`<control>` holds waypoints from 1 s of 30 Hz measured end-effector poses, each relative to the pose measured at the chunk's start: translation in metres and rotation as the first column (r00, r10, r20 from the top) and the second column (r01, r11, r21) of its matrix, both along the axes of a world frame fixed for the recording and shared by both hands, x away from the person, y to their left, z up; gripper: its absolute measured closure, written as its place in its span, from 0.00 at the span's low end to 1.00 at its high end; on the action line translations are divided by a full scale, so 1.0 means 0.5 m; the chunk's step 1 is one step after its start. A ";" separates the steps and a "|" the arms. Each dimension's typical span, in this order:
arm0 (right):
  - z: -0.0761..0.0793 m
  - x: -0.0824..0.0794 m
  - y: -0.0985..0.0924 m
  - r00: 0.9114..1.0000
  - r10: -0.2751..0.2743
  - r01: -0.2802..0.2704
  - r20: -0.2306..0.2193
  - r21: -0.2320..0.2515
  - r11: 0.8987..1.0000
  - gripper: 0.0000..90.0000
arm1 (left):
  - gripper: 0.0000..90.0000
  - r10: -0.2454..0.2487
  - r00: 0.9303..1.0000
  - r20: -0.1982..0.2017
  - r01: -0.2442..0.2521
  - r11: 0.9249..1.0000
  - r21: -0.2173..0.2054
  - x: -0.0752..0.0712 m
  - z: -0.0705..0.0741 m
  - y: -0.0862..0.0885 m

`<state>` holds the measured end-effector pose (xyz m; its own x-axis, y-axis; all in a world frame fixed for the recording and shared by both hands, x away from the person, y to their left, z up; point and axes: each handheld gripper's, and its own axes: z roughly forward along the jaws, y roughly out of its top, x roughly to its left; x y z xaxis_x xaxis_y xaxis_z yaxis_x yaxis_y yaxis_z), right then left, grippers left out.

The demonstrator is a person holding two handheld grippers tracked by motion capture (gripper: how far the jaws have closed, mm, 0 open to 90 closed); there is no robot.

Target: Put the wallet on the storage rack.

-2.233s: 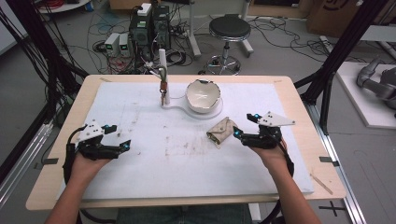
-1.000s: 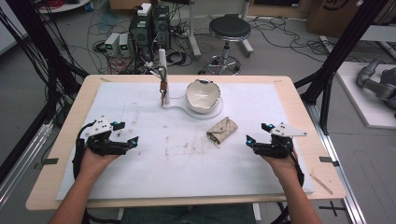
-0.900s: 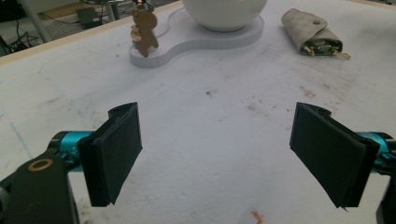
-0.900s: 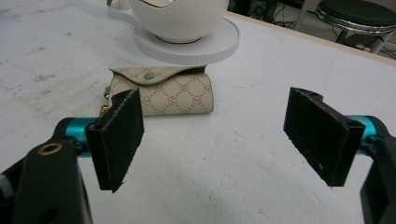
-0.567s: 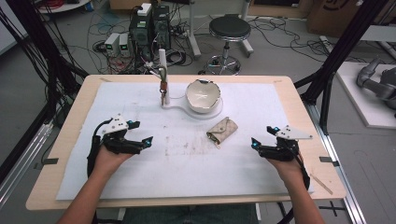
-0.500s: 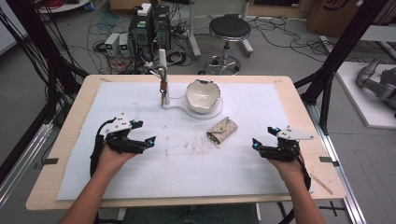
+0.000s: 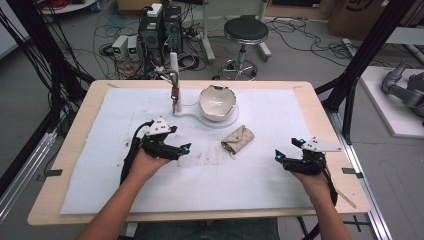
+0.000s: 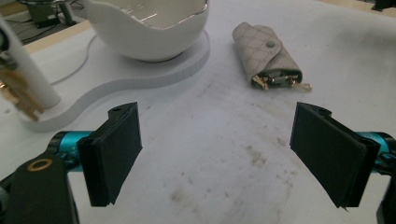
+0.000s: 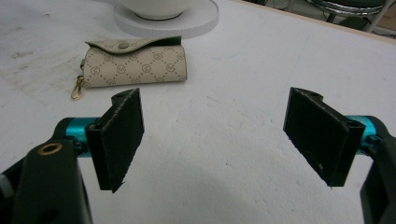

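1. The key pouch [image 7: 238,139], a beige patterned case with a snap flap, lies on the white mat [image 7: 280,190] near the table's centre, just in front of the white stand base [image 7: 212,119] and apart from it. In the left gripper view the key pouch [image 8: 271,56] shows metal clips protruding from its open end; in the right gripper view the key pouch [image 9: 137,60] lies on its side with a gold clasp at its left end.

2. The left gripper [image 7: 185,148], held in the person's left hand [image 7: 145,164], sits over the mat to the left of the pouch, its tips pointing toward it. Its jaws stand wide apart with nothing between them; the left gripper [image 8: 217,149] frames bare, stained mat, the pouch lying beyond the jaws toward the right one.

3. The right gripper [image 7: 278,156], held in the right hand [image 7: 311,176], sits near the mat's right edge, well apart from the pouch. Its jaws are likewise spread wide and empty; the right gripper [image 9: 212,140] frames bare mat, the pouch lying beyond the left jaw.

4. A white bowl [image 7: 217,102] with a wavy rim rests on the round end of the stand base. A white post [image 7: 174,75] rises from the base's narrow end, left of the bowl, with a brown object hanging from it.

5. The wooden table [image 7: 330,125] carries the mat.
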<state>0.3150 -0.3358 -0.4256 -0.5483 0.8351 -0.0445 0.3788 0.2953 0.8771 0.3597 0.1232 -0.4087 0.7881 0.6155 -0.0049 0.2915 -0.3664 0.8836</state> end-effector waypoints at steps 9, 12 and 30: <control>0.002 -0.001 0.007 1.000 0.012 -0.012 0.001 -0.007 1.000 0.23 | 0.18 -0.033 0.999 -0.013 0.033 0.999 0.021 0.021 -0.002 -0.067; 0.001 -0.001 0.007 1.000 0.007 -0.007 0.001 -0.008 1.000 0.23 | 0.18 -0.034 0.999 -0.019 0.035 0.999 0.021 0.027 -0.003 -0.086; 0.000 0.003 0.004 1.000 0.006 -0.006 0.001 -0.010 1.000 0.23 | 0.18 -0.084 0.995 -0.050 0.086 0.995 0.047 0.055 -0.020 -0.210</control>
<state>0.3166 -0.3339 -0.4255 -0.5530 0.8315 -0.0531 0.3765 0.3063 0.8743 0.3870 0.0180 -0.4186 0.8372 0.5467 -0.0148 0.2988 -0.4345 0.8497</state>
